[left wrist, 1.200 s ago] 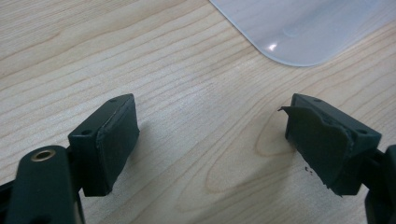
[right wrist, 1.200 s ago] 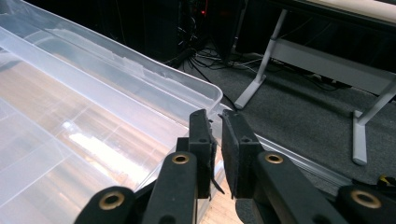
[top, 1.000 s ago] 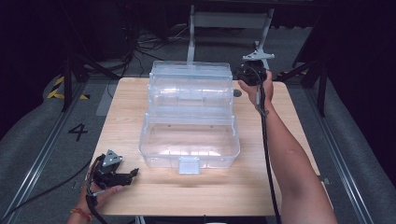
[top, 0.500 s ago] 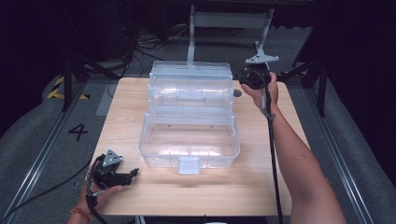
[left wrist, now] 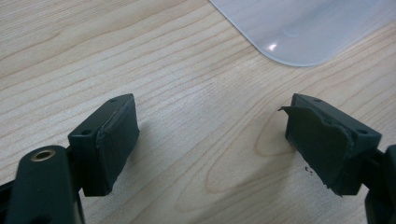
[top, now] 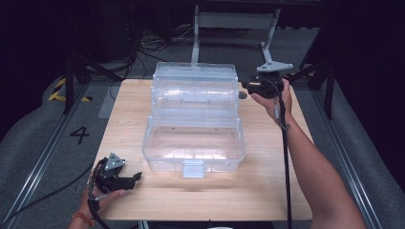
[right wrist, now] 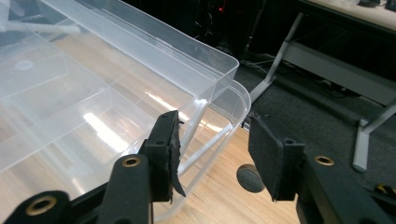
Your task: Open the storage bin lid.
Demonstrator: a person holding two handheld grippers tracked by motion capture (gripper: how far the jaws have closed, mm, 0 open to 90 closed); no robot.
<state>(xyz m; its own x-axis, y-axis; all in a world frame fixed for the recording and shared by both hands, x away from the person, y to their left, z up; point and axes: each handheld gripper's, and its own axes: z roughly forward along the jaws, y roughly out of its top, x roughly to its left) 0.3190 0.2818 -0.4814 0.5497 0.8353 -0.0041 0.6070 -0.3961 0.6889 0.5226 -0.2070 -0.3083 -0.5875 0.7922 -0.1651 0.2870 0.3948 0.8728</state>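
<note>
The right gripper (top: pixel 242 90), at upper right of the high view, has just been opening its jaws; they stand spread beside the clear plastic box (top: pixel 193 119) at frame centre, its end wall's rim between them, unpinched. This looks like a release; next comes a clean withdrawal. The left gripper (top: pixel 136 176) rests spread at lower left on the table (top: pixel 267 191).

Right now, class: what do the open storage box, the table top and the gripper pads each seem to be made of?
Storage box: likely clear, glossy plastic; the table shows through it and light glints on its walls. Table top: pale wood or wood-look laminate, matt, with grain lines and knot rings in the left gripper view. Pads: dark, dull, probably rubber or foam; edges look frayed.
</note>
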